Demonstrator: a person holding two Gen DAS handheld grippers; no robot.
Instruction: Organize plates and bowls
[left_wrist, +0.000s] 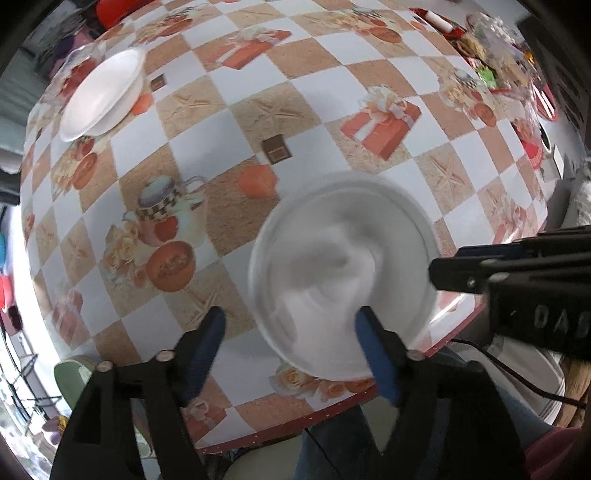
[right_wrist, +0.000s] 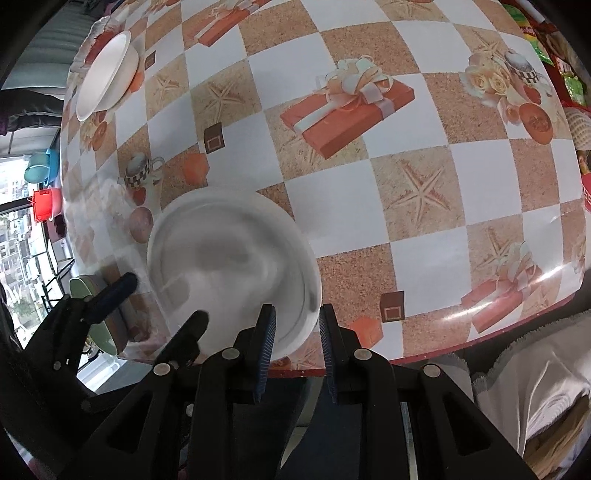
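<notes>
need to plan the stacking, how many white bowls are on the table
2: a near white bowl at the table's front edge, blurred, between the two grippers, and a far white bowl at the far left corner. Others may sit outside the views.

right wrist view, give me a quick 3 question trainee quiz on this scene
1. True or false: the right gripper is clamped on the near bowl.
2. How many white bowls are on the table?
3. Where is the far bowl: A) table's far left, B) stacked in the near bowl?

Key: 1 false, its jaws stand apart at the rim; 2 two; 3 A.
</notes>
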